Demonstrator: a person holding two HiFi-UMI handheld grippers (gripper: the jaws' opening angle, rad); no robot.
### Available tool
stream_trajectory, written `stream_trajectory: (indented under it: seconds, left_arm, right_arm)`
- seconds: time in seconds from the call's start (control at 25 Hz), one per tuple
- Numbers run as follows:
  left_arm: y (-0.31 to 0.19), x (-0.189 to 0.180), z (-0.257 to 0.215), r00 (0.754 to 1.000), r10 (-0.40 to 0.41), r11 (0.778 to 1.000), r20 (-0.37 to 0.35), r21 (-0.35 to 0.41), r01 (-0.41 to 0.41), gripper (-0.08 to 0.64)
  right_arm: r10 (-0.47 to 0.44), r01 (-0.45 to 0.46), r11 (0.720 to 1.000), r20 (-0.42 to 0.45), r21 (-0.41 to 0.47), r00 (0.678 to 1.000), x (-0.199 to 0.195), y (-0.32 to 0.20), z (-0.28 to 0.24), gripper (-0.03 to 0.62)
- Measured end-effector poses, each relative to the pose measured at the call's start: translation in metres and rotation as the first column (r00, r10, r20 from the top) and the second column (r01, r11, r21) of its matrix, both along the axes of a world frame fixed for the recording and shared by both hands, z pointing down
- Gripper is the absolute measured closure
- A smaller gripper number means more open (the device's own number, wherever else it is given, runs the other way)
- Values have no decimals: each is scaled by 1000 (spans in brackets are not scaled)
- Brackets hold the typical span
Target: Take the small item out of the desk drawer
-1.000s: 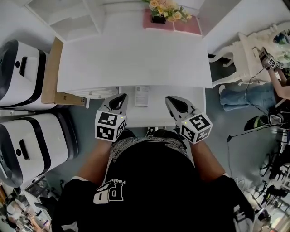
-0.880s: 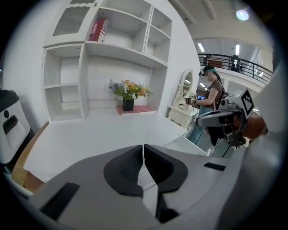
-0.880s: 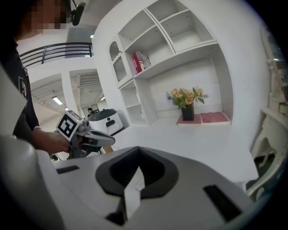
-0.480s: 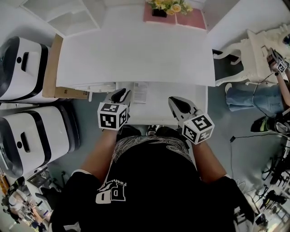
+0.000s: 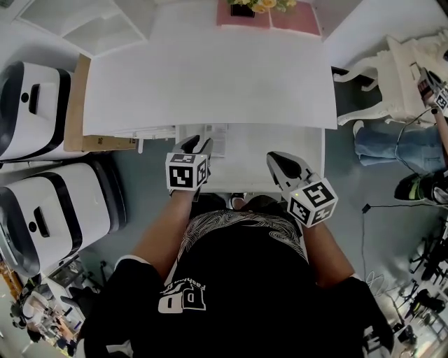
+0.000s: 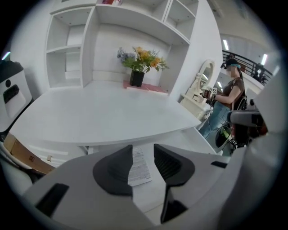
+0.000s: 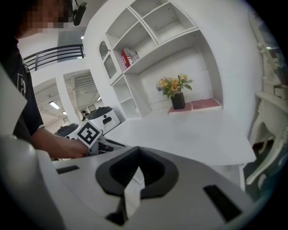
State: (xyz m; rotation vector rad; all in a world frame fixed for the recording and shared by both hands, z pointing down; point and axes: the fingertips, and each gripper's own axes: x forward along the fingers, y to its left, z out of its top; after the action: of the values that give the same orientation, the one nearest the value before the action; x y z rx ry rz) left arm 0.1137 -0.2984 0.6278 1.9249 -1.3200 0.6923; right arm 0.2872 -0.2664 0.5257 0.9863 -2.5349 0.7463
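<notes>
The drawer (image 5: pixel 246 169) stands pulled out under the front edge of the white desk (image 5: pixel 210 77). A small printed paper slip (image 5: pixel 219 138) lies flat at the drawer's back left. My left gripper (image 5: pixel 196 142) hovers just left of the slip. Its jaws have just been opening and hold nothing. In the left gripper view the slip (image 6: pixel 140 168) shows through the gap of that gripper (image 6: pixel 143 150), lying below it. My right gripper (image 5: pixel 274 156) hangs over the drawer's right part, shut and empty (image 7: pixel 137 151).
A flower pot (image 5: pixel 245 7) on a pink mat stands at the desk's back edge. Two white-and-black machines (image 5: pixel 42 210) and a cardboard box (image 5: pixel 75 105) are on the left. White furniture (image 5: pixel 392 77) and another person (image 6: pixel 231 85) are on the right.
My left gripper has sunk and moved forward to the slip's left side, and its jaws have parted. My right gripper has dropped a little over the drawer.
</notes>
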Motion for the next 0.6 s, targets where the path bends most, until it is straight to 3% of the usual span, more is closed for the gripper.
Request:
stream_trajectory:
  seconds: [0.28,0.6]
  left_arm:
    - [-10,9,46,999,-34,996,31,-80,36,305]
    - [-19,13,88,996,-61,986,67,-150,71,249]
  right_arm:
    - [2,-2,1000,-7,-30,1000,9,2,13,584]
    - [-34,32,998,-24,-61,999,13,1,27,584]
